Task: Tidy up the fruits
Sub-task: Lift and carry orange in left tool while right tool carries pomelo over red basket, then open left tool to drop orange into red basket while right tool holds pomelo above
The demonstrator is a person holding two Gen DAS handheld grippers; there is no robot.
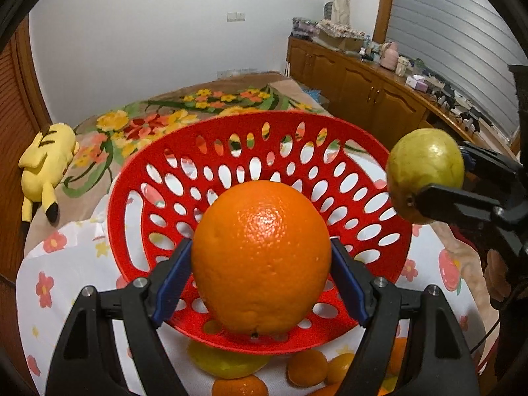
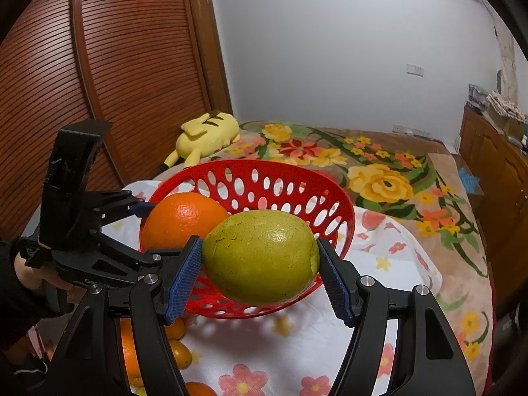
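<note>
A red perforated basket (image 1: 231, 151) (image 2: 333, 211) stands on a floral cloth. My left gripper (image 1: 260, 283) is shut on a large orange (image 1: 260, 257) and holds it over the basket's near side; the orange also shows in the right wrist view (image 2: 181, 221). My right gripper (image 2: 260, 274) is shut on a yellow-green pear-like fruit (image 2: 260, 254), held at the basket's near rim. That fruit also shows at the right of the left wrist view (image 1: 425, 168). The basket's visible inside holds no fruit.
Small oranges (image 1: 307, 368) and a yellow fruit (image 1: 224, 363) lie on the cloth below the basket's near rim; more show in the right wrist view (image 2: 180, 353). A yellow plush toy (image 1: 46, 168) lies on the flowered bedspread (image 2: 379, 178). Wooden cabinets (image 1: 363, 89) stand at the right.
</note>
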